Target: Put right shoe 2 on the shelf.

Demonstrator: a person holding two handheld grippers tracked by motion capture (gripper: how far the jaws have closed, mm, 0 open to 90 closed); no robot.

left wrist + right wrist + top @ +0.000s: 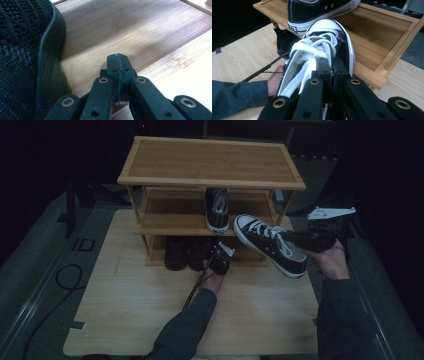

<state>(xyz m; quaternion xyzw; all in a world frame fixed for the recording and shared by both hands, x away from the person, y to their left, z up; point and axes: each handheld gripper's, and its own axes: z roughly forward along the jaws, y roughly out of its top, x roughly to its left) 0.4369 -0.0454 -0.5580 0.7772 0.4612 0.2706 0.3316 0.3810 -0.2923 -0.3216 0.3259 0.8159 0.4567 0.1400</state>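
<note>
A black-and-white laced sneaker [270, 245] hangs in the air right of the rack front, toe toward the middle shelf. My right gripper [296, 239] is shut on its upper by the laces, seen close in the right gripper view as the gripper [332, 68] on the sneaker [329, 37]. Its mate [216, 210] stands on the middle shelf, also seen as the mate [317, 10]. My left gripper [216, 254] sits low at the bottom shelf, its jaws shut on nothing [117, 62], beside a black mesh shoe [22, 55].
The wooden three-shelf rack [210, 182] stands at the back of a light table [135, 310]; its top shelf is bare. Two black shoes [176, 252] fill the bottom shelf's left part. A cable [195, 287] trails along the left forearm.
</note>
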